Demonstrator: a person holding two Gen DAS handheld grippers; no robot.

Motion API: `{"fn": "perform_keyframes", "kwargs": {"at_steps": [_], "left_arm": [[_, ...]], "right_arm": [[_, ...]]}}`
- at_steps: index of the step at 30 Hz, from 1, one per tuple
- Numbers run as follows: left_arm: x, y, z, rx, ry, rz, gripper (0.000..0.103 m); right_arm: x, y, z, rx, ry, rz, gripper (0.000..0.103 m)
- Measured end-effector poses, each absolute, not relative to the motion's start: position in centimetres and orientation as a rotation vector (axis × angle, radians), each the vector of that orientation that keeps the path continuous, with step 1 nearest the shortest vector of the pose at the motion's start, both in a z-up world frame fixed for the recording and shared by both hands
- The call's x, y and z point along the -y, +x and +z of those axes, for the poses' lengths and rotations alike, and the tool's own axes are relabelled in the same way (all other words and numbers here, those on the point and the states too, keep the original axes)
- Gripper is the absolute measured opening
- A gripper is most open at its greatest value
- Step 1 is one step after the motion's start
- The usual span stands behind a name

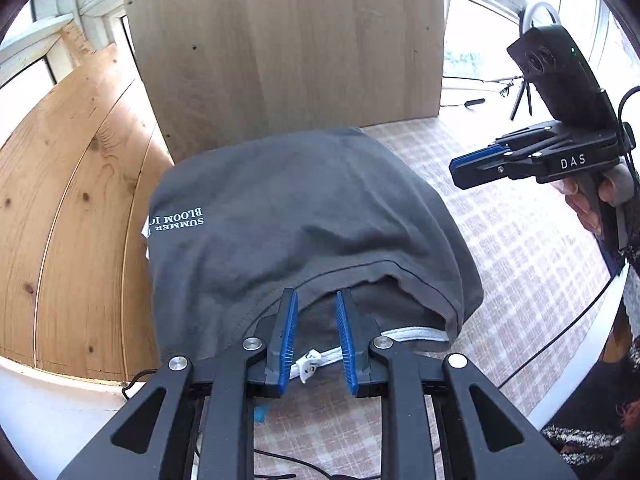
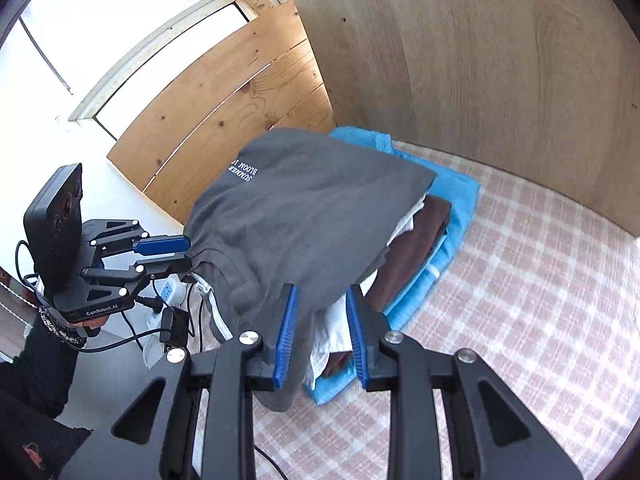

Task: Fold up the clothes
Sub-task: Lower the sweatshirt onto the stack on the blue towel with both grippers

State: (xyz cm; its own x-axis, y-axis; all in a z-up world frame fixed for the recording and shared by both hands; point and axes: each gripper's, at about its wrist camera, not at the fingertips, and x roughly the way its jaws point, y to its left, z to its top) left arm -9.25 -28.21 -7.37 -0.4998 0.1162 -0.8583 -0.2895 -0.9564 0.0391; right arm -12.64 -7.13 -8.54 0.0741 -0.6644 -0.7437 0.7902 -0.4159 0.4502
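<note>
A folded dark grey T-shirt (image 1: 304, 216) with white lettering lies on top of a stack of folded clothes; it also shows in the right wrist view (image 2: 304, 216). Under it lie a white garment (image 2: 336, 332), a brown one (image 2: 416, 256) and a blue one (image 2: 460, 200). My left gripper (image 1: 317, 338) is open at the shirt's near edge, holding nothing; it also shows in the right wrist view (image 2: 172, 252), beside the shirt's left edge. My right gripper (image 2: 322, 332) is open at the stack's near corner; it shows in the left wrist view (image 1: 460, 172), raised to the right of the stack.
The stack sits on a pink checked cloth (image 2: 520, 300) over the table. An upright grey-brown board (image 1: 288, 48) stands behind it and pine planks (image 1: 68, 208) stand to the left. Cables and a power strip (image 2: 168, 296) lie off the table's left edge.
</note>
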Motion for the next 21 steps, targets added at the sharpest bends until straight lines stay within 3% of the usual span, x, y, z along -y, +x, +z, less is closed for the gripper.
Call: {"fn": "perform_keyframes", "kwargs": {"at_steps": [5,11,13,14,15,18,21], "left_arm": [[25.6,-9.6,-9.4,-0.440,-1.458,2.443,0.020],[25.0,-11.2,-10.2,-0.462,-1.480,2.414,0.019],[24.9,-11.4,-10.4,-0.444,-1.468,2.414,0.011],[24.9,-11.5,-10.4,-0.437,-1.464,2.406,0.000],[24.9,-11.6,-10.4,-0.439,-1.466,2.400,0.001],[25.0,-11.3,-11.0,-0.457,-1.465,2.393,0.001],[25.3,-10.8,-11.5,-0.478,-1.467,2.402,0.001]], "right_arm": [[5.8,-9.7,-10.8,-0.108,1.265,-1.539,0.025],[6.7,-8.7,-12.1,-0.122,1.293,-1.508,0.025],[7.2,-8.4,-12.4,-0.135,1.302,-1.497,0.025],[7.4,-8.2,-12.4,-0.150,1.299,-1.499,0.025],[7.5,-8.0,-12.4,-0.167,1.292,-1.504,0.024],[7.6,-7.6,-11.9,-0.204,1.262,-1.521,0.009],[7.6,-7.7,-11.8,-0.221,1.263,-1.521,0.009]]}}
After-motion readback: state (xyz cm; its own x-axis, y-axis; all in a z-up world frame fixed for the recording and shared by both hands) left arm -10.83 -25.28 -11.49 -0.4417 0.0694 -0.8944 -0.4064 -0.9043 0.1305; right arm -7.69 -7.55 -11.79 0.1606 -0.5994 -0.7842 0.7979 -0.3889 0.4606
